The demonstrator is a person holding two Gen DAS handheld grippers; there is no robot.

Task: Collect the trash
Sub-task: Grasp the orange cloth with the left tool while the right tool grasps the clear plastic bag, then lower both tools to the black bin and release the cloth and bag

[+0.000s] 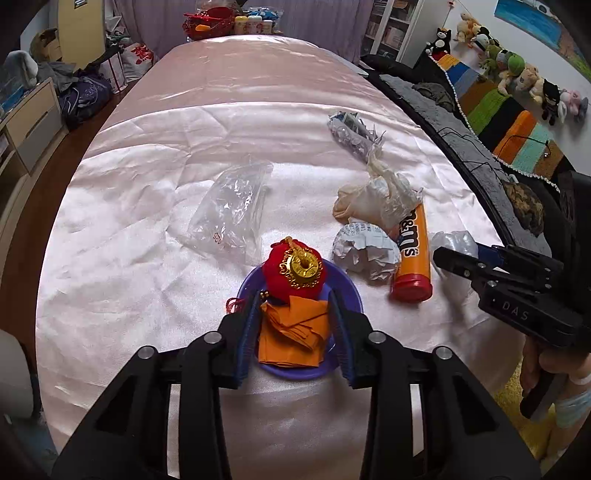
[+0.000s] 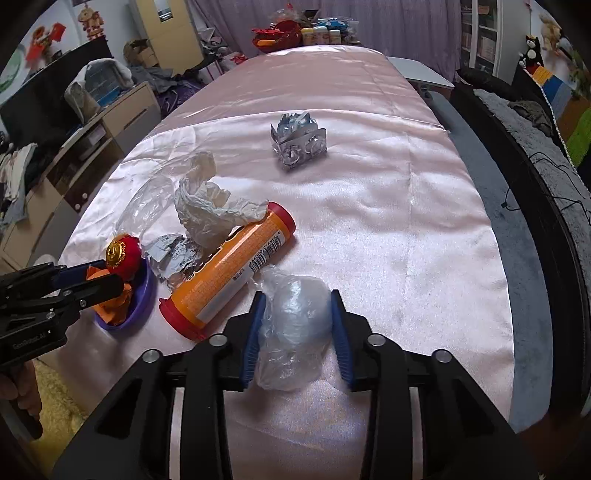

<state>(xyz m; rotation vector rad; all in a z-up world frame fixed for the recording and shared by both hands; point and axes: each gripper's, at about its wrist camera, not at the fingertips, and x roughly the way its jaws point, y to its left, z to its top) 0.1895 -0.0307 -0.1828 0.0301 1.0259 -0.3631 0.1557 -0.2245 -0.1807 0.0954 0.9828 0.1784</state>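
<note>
On the pink satin cloth (image 1: 147, 221) stands a purple dish (image 1: 351, 291) holding a red ornament with a gold coin (image 1: 295, 273) and a folded orange paper (image 1: 291, 339). My left gripper (image 1: 294, 301) reaches into the dish and is shut on the orange paper. My right gripper (image 2: 297, 295) is shut on a crumpled clear plastic wad (image 2: 295, 325) lying on the cloth. Between the two lie an orange M&M's tube (image 2: 229, 269), a crumpled receipt (image 1: 365, 254) and a white crumpled bag (image 1: 376, 199). A clear plastic bag (image 1: 229, 206) and a silver blister pack (image 2: 299, 144) lie farther off.
A red basket and several jars (image 1: 229, 22) stand at the table's far end. A dark sofa with a striped blanket (image 1: 498, 110) and plush toys runs along the right. Cabinets and bags (image 1: 29, 118) crowd the left. A hand (image 1: 546, 369) holds the right gripper's handle.
</note>
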